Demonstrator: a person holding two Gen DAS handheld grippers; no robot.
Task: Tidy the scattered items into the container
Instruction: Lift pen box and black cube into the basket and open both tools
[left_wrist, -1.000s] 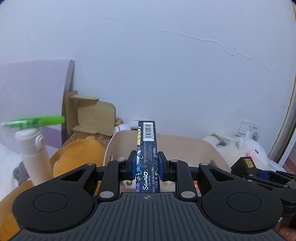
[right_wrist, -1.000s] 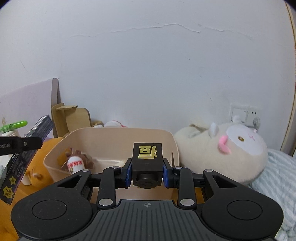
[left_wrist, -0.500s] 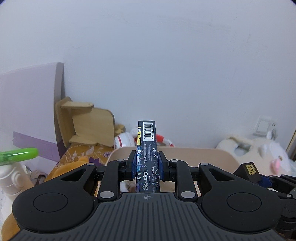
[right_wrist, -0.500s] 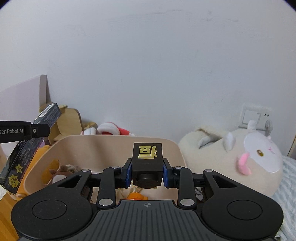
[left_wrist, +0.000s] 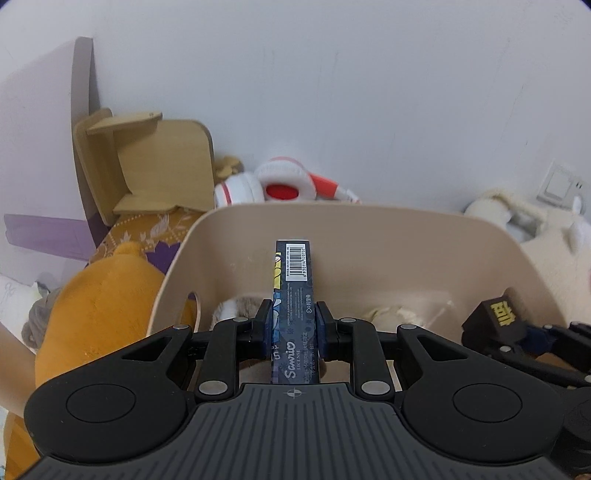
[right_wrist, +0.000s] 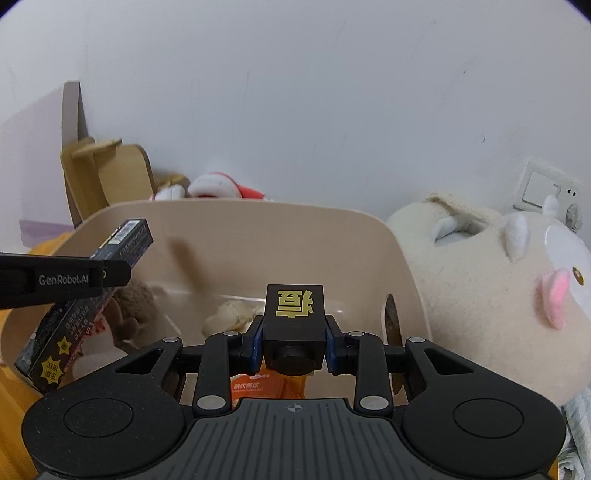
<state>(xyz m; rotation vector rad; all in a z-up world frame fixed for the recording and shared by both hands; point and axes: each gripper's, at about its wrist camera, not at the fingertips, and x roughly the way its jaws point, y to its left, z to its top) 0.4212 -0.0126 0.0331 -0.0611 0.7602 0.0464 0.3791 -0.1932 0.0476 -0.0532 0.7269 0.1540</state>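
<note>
Both loads, box and cube, now overhang the bin.

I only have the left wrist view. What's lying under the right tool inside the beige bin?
Observer: An orange packet lies on the floor of the beige plastic bin, below the right tool.
Operator: What is that tool holding?
Observer: A black cube with a gold character, round knob on its near face.
Operator: Anything right of the bin?
Observer: A cream plush toy with a pink ear leans against it.
</note>
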